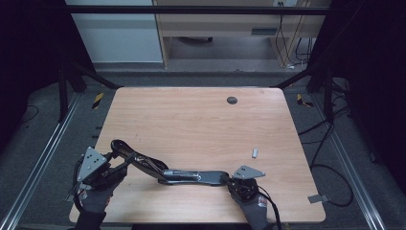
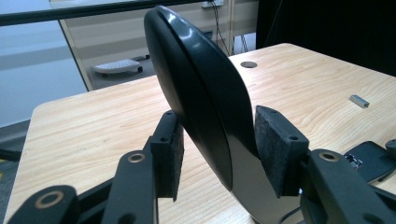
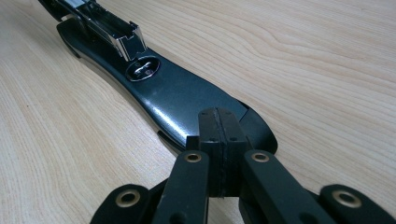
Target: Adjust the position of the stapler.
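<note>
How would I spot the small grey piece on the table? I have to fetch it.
Start at the wooden table and go to its right side, past the opened black stapler at the near edge. The small grey piece lies alone on bare wood there: a short, pale metallic block, unlike the dark round hole farther back.

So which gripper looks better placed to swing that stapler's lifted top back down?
Left, probably. The left gripper has its pads on either side of the stapler's raised top, though whether they press on it is unclear. The right gripper is shut, pressing down on the tip of the base, so it seems busy steadying that.
</note>
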Demonstrator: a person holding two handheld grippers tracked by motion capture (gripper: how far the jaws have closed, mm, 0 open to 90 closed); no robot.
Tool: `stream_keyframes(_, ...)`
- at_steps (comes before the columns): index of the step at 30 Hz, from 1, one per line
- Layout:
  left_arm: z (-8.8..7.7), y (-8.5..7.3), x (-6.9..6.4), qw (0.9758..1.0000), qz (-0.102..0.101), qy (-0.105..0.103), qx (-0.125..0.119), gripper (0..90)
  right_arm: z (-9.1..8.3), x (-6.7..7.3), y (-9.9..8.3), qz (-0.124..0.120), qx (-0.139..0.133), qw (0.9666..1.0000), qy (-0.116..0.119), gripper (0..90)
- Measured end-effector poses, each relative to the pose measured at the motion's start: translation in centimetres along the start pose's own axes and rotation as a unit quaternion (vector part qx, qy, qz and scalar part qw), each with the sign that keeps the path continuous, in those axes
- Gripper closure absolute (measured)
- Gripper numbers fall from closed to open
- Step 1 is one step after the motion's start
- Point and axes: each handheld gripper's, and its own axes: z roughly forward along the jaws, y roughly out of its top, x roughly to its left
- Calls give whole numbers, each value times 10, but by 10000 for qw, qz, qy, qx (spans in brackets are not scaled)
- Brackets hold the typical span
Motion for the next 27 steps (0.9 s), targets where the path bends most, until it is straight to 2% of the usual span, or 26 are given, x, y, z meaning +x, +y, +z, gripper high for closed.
stream_keyframes(9,-5,-10,10,9999,-149,-22,17,514,0,0,0,-1,5,10000,9,900)
stream_keyframes(17,-6,-11,9,10000,-57,1,8,501,0,0,0,1,3,10000,10,900)
stream_keyframes(21,-5,-10,8,9999,48,93,28,480,0,-1,0,72,6,10000,29,900)
stream_keyframes(27,-12,-10,7,9997,197,153,40,404,0,0,0,70,9,10000,-27,900)
